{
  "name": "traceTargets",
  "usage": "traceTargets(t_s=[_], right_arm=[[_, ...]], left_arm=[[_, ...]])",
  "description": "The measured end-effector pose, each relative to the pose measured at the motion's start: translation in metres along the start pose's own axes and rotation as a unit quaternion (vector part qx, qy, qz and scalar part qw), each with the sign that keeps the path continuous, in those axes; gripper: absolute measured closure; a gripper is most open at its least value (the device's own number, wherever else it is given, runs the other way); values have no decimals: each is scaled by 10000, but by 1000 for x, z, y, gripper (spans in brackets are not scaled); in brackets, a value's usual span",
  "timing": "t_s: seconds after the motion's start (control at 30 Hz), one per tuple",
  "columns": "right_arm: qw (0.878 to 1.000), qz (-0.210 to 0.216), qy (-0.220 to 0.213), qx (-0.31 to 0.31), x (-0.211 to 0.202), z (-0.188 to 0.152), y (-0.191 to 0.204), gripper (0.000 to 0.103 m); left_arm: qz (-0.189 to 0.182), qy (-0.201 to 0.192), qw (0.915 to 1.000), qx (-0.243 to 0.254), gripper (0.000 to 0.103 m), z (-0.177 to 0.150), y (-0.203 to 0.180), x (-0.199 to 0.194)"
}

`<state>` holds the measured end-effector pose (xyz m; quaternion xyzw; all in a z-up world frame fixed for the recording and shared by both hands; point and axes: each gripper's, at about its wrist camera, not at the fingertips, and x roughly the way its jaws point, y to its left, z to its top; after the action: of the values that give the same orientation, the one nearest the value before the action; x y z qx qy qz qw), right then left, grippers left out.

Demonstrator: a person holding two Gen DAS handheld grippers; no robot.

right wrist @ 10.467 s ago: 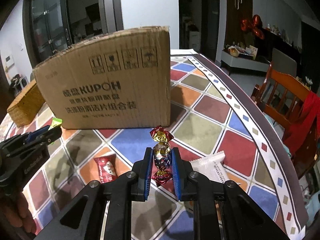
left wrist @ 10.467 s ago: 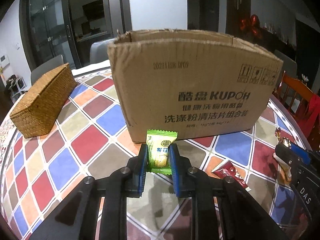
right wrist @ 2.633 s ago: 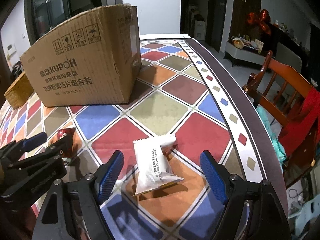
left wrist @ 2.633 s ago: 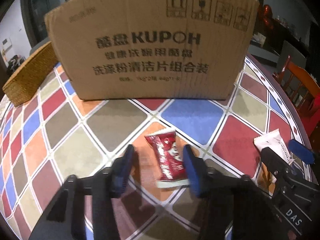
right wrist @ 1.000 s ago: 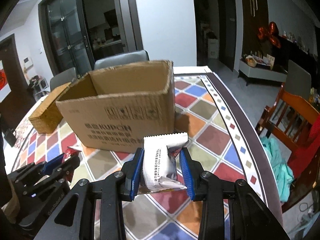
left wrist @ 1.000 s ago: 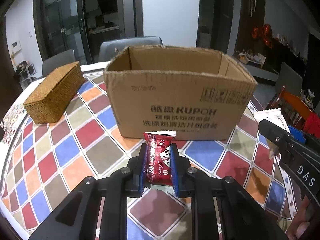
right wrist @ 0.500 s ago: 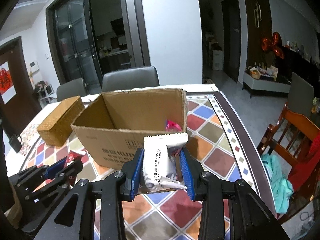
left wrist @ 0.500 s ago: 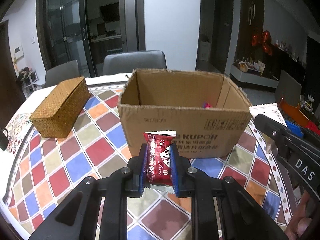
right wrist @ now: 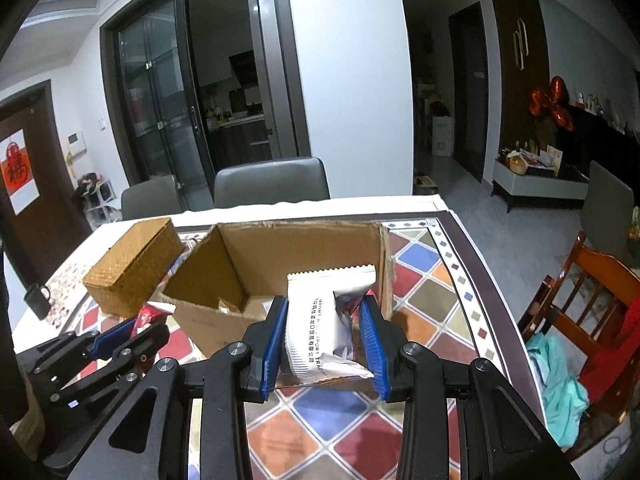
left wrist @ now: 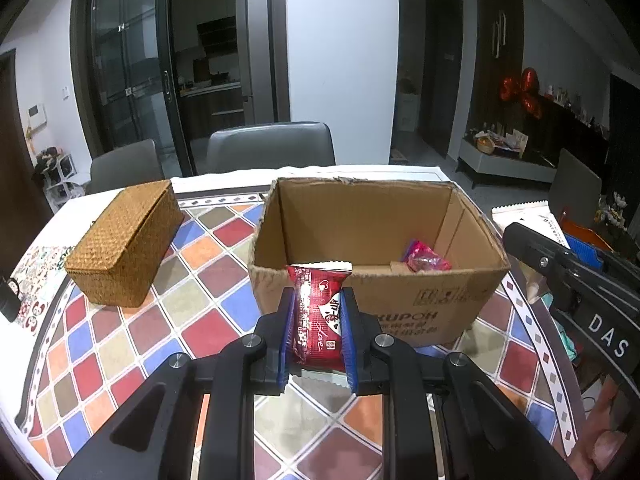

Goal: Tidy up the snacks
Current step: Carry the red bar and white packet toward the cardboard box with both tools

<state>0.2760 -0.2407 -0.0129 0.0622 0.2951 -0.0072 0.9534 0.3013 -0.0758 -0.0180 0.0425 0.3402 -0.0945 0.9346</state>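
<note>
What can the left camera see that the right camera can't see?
Only the left wrist view shows the pink candy lying inside the cardboard box, and the red snack packet face-on in the left tool.

Only the right wrist view shows the white snack packet face-on in the right tool, the wooden chair with teal cloth, and the dark mug.

Both show the box, the wicker basket, the checkered table and grey chairs.
</note>
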Motion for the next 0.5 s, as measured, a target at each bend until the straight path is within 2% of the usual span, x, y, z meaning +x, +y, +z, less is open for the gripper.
traceTargets(t_s=[0.5], right_arm=[[9997,162,-106,-123,21,29,9,65]], left_arm=[[42,-153,9999,-28,81,37,11,15]])
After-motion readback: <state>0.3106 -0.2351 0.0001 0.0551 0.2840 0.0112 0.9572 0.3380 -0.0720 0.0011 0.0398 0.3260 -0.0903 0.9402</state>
